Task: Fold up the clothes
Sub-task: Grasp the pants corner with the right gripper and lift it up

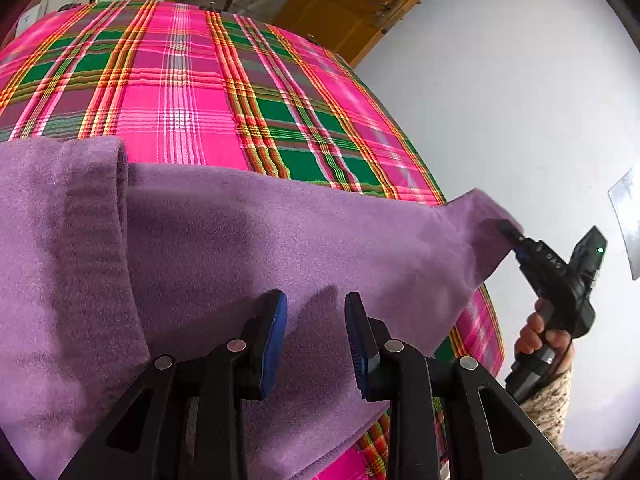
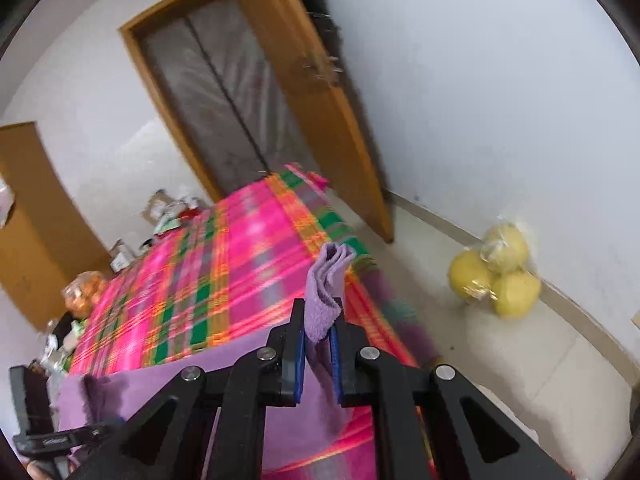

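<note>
A purple fleece garment [image 1: 240,232] lies spread over the near part of a bed with a pink, green and orange plaid cover [image 1: 192,92]. One folded edge [image 1: 96,200] lies on top at the left. My left gripper [image 1: 316,332] rests low over the garment, its blue-padded fingers [image 1: 276,332] apart with flat fabric showing in the gap. My right gripper [image 2: 318,344] is shut on a corner of the garment [image 2: 326,288], which sticks up bunched between the pads. The left wrist view shows that corner [image 1: 480,216] lifted off the bed's right edge by the right gripper [image 1: 510,236], which a hand [image 1: 536,332] holds.
A wooden door [image 2: 320,120] stands open past the bed's far end. A clear bag of yellow fruit [image 2: 496,276] sits on the pale floor by the right wall. Boxes and clutter [image 2: 164,212] and a bag of oranges [image 2: 84,292] lie along the bed's left side.
</note>
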A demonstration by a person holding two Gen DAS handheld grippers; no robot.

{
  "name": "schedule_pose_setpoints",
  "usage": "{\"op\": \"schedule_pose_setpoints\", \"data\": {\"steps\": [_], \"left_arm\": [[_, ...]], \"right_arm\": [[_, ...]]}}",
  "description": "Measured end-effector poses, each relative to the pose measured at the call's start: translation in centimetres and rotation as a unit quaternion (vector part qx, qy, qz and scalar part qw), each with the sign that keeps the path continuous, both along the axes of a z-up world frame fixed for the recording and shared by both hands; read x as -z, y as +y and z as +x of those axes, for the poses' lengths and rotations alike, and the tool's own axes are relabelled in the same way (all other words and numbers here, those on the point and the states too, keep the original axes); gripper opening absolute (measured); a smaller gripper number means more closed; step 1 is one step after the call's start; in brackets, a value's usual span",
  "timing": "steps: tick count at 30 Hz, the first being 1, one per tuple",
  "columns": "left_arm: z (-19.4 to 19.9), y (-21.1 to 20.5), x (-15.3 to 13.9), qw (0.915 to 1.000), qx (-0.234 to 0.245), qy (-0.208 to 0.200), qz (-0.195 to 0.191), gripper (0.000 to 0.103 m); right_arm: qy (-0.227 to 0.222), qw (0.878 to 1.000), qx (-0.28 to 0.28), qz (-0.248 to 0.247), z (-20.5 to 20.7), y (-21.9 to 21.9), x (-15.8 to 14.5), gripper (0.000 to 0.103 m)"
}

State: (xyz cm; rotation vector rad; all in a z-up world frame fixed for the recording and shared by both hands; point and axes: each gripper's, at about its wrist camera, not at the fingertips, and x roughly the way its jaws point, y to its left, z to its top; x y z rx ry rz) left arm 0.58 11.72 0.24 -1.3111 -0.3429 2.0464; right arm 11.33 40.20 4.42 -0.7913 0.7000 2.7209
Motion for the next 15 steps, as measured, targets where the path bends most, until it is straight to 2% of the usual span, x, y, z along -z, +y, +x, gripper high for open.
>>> {"op": "schedule_pose_setpoints", "data": {"steps": [7,15], "left_arm": [[0.0,0.0,0.0,1.0,0.001,0.0,-0.001,0.031],[-0.2,-0.2,0.0,0.9999,0.001,-0.014,0.007,0.031]], "right_arm": [[0.012,0.997,-0.077,0.02,-0.7,-4.9,-1.5,0.011],[0.018,0.986,-0.163,0.028,-1.9,-10.3,-2.1,0.011]]}}
